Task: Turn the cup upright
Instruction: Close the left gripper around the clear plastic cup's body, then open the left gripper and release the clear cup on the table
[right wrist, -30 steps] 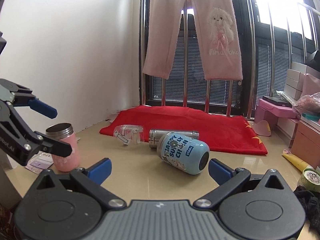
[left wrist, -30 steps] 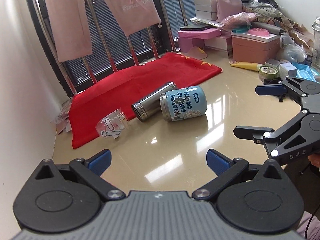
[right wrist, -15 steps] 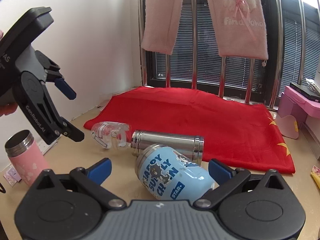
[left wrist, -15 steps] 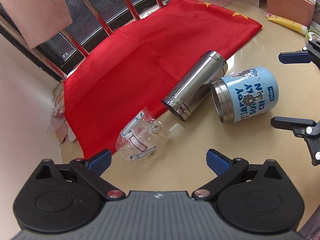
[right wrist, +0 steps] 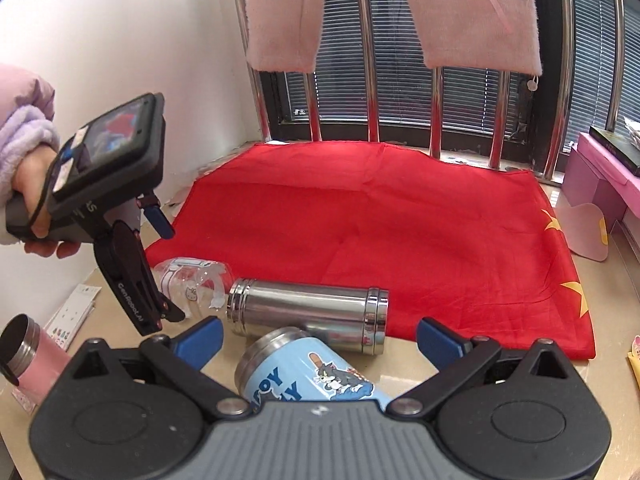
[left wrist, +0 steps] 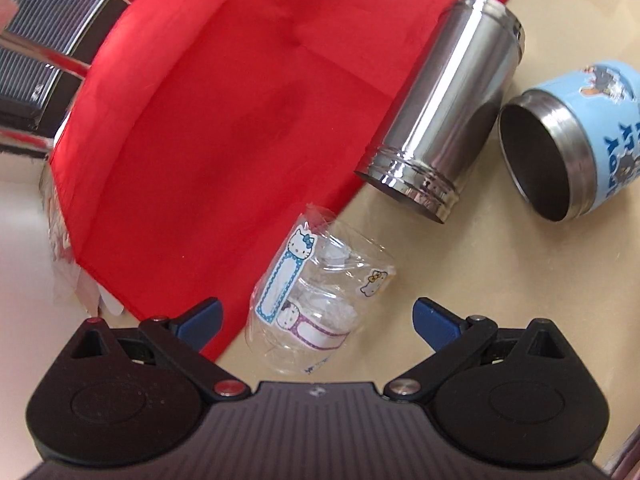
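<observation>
Three cups lie on their sides on the beige floor. A clear plastic cup [left wrist: 316, 300] with Hello Kitty stickers lies between the open fingers of my left gripper [left wrist: 316, 316], which hovers above it; it also shows in the right wrist view [right wrist: 192, 284]. A steel cup [left wrist: 444, 108] lies beside it, partly on the red cloth [left wrist: 224, 92]. A light blue cartoon cup [right wrist: 308, 376] lies between the open fingers of my right gripper [right wrist: 318, 340], mouth toward the left. Neither gripper holds anything.
A pink cup [right wrist: 28, 356] stands upright at the left by the white wall. Sticker sheets [right wrist: 72, 316] lie next to it. Metal window bars with hanging pink trousers [right wrist: 480, 12] stand behind the cloth. Pink boxes [right wrist: 600, 176] sit at the right.
My left gripper has moved down and closer over the clear plastic cup. My right gripper has moved forward and down over the blue cup. The cups have not moved.
</observation>
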Motion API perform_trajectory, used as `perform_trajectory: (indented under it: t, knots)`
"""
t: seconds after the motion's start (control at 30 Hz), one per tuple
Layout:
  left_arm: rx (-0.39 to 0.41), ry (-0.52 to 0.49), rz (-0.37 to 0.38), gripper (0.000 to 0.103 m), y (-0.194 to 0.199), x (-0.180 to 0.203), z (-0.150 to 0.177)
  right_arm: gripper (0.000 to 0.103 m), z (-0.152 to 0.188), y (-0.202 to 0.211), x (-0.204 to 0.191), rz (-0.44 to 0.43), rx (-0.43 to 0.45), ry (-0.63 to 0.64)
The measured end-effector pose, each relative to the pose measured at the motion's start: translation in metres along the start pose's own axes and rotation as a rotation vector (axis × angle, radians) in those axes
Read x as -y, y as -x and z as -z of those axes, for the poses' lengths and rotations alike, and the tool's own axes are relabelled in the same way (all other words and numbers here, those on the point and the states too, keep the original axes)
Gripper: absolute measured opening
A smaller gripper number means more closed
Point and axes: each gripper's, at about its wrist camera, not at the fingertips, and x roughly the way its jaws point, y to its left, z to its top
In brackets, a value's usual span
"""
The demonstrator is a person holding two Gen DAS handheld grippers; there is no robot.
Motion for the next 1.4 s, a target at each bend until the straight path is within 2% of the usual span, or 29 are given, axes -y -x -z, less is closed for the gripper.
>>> perform_trajectory:
  t: [0.07,0.17,0.2,0.23,0.3,0.43,0.63,0.77,0.87,1.0,1.2,1.3,1.4]
  knots:
    - [-0.011,-0.087,-0.031,0.103,-0.015,0.005,-0.002,0.103,0.0,-0.005,0.004,0.002,-0.008,-0.008]
    - [-0.009,-0.133,-0.024,0.099,-0.03,0.007,-0.004,0.103,0.005,-0.013,0.009,0.011,-0.031,-0.032]
    - [-0.02,-0.142,-0.019,0.087,-0.035,0.007,-0.004,0.103,0.007,-0.015,0.009,0.015,-0.039,-0.039]
    - [-0.034,-0.149,-0.02,0.08,-0.038,0.007,-0.004,0.103,0.01,-0.016,0.01,0.016,-0.047,-0.044]
    - [-0.048,-0.145,-0.025,0.075,-0.036,0.005,-0.003,0.103,0.014,-0.015,0.011,0.017,-0.055,-0.051]
    - [0.004,-0.131,-0.001,0.074,-0.006,0.007,0.005,0.103,0.018,-0.007,0.01,0.029,-0.057,-0.062]
    - [0.112,-0.106,-0.028,0.074,0.064,0.022,0.02,0.103,0.012,0.023,0.003,0.041,0.003,-0.064]
    - [0.173,-0.077,-0.037,0.074,0.112,0.054,0.045,0.103,0.014,0.051,-0.003,0.042,0.061,-0.046]
    - [0.215,-0.104,-0.04,0.074,0.13,0.1,0.06,0.103,0.026,0.067,-0.005,0.046,0.104,-0.032]
    - [0.234,-0.168,-0.05,0.074,0.127,0.162,0.083,0.103,0.056,0.081,-0.007,0.052,0.165,-0.019]
    - [0.212,-0.261,-0.124,0.074,0.076,0.26,0.11,0.103,0.133,0.094,-0.002,0.059,0.239,0.006]
    - [0.199,-0.268,-0.146,0.074,0.057,0.283,0.112,0.103,0.174,0.108,-0.001,0.062,0.254,0.021]
    - [0.202,-0.251,-0.171,0.075,0.055,0.292,0.109,0.103,0.2,0.129,0.002,0.056,0.246,0.012]
